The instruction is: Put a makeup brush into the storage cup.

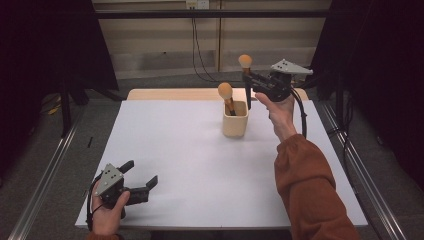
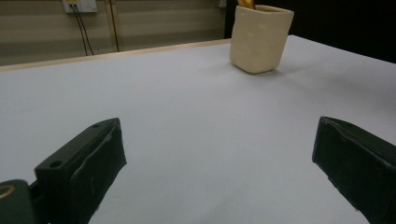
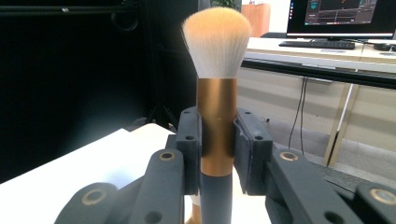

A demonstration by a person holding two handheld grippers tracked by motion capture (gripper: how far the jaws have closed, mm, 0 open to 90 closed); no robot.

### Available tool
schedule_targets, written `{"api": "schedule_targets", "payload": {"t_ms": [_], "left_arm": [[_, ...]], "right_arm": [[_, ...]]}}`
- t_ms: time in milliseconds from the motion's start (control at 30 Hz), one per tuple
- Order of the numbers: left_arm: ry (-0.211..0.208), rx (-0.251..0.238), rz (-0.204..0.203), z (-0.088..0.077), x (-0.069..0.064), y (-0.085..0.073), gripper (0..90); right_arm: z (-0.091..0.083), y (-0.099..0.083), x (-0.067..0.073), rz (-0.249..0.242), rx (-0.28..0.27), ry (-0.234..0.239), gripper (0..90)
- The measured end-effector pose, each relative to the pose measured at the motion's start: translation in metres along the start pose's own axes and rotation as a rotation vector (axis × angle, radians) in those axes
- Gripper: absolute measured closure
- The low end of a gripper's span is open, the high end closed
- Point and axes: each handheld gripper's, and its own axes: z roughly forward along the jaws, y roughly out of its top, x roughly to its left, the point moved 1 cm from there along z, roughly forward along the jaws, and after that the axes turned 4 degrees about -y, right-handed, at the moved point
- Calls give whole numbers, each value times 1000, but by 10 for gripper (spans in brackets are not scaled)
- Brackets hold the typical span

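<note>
Nearest the person, at the table's front left corner: left gripper (image 1: 141,176), held low over the white table (image 1: 190,165), jaws spread wide apart with nothing between them. The left gripper view looks across bare tabletop toward the cup.

Mid-table, toward the far edge: cream cup (image 1: 235,119), upright, squarish, standing alone. One brush (image 1: 227,97) rests inside it, handle down, orange-tipped bristles up, leaning slightly left.

Beyond and just right of the cup: right gripper (image 1: 248,76), raised above the table, jaws clamped on a second brush (image 1: 246,75). In the right gripper view this brush (image 3: 217,112) stands upright, the jaws pressing the copper band from both sides, dark handle hanging below, bristles above. The handle's lower end hangs beside the cup's right rim, not inside it.

Farthest: wooden table edge, wall with cables, dark curtains at both sides.

Risks, as judged:
- Handle end could catch the cup rim and tip or slide the light cup.
- Smooth copper band could slip in the grip if tilted.
- Entering handle could knock the seated brush.
</note>
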Motion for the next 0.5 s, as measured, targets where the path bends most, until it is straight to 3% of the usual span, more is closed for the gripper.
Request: {"api": "schedule_targets", "payload": {"t_ms": [333, 500], "left_arm": [[-3, 0, -1, 0, 0, 0, 24], [-2, 1, 3, 0, 0, 0, 24]], "right_arm": [[14, -12, -4, 5, 30, -16, 744], [19, -17, -5, 31, 16, -18, 744]]}}
